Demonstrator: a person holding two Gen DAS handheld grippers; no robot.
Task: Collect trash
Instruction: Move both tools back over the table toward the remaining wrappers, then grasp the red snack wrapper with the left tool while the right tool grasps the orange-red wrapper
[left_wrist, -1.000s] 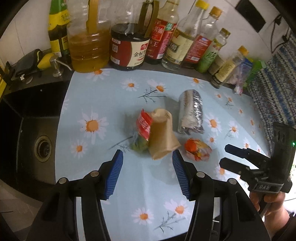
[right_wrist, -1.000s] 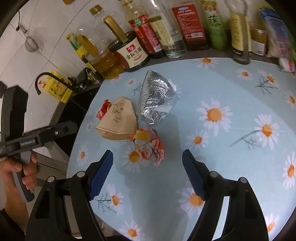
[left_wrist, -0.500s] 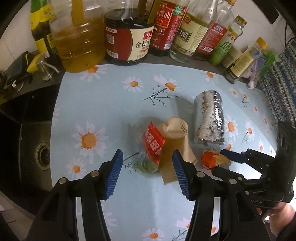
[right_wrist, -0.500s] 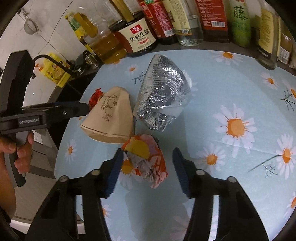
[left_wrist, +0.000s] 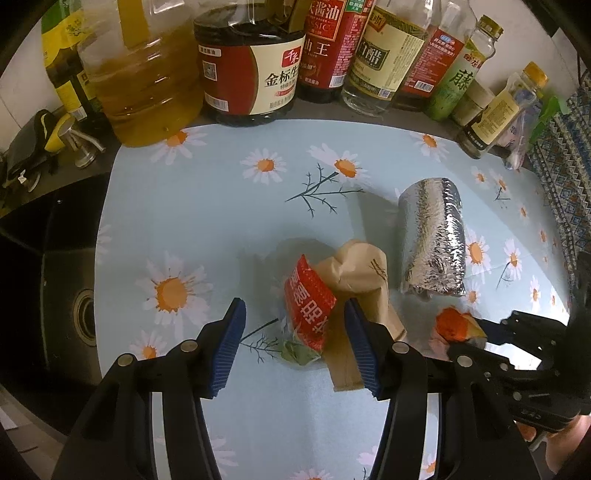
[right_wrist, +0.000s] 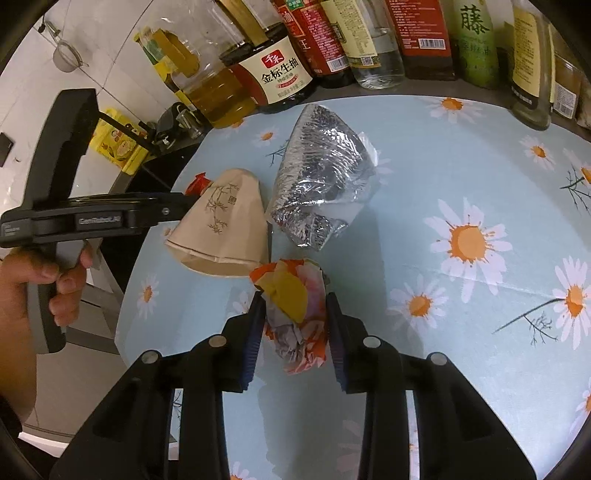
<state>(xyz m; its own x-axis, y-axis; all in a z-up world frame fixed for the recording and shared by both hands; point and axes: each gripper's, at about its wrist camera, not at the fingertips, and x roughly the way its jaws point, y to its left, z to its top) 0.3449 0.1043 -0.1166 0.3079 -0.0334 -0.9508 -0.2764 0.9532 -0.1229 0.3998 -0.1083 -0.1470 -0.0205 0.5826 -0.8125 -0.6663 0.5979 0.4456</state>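
The right gripper (right_wrist: 295, 325) is pressing its blue pads onto both sides of the crumpled orange wrapper (right_wrist: 295, 314), its jaws narrowed until they are touching the wad, which is sitting on the daisy-print tablecloth (right_wrist: 461, 177). The left gripper (left_wrist: 295, 343) is standing with its jaws spread wide, straddling the red snack packet (left_wrist: 308, 299); its pads are lying beside the packet with a gap on the left side, and the right pad is lying over the brown paper bag (left_wrist: 364, 273). Behind everything, a row of oil and sauce bottles (left_wrist: 243, 62) is lining the wall. The silver foil bag (left_wrist: 434, 243) is lying on the cloth just right of the paper bag, apart from it. The paper bag is resting against the red packet, and the orange wrapper is sitting near the bag's open end
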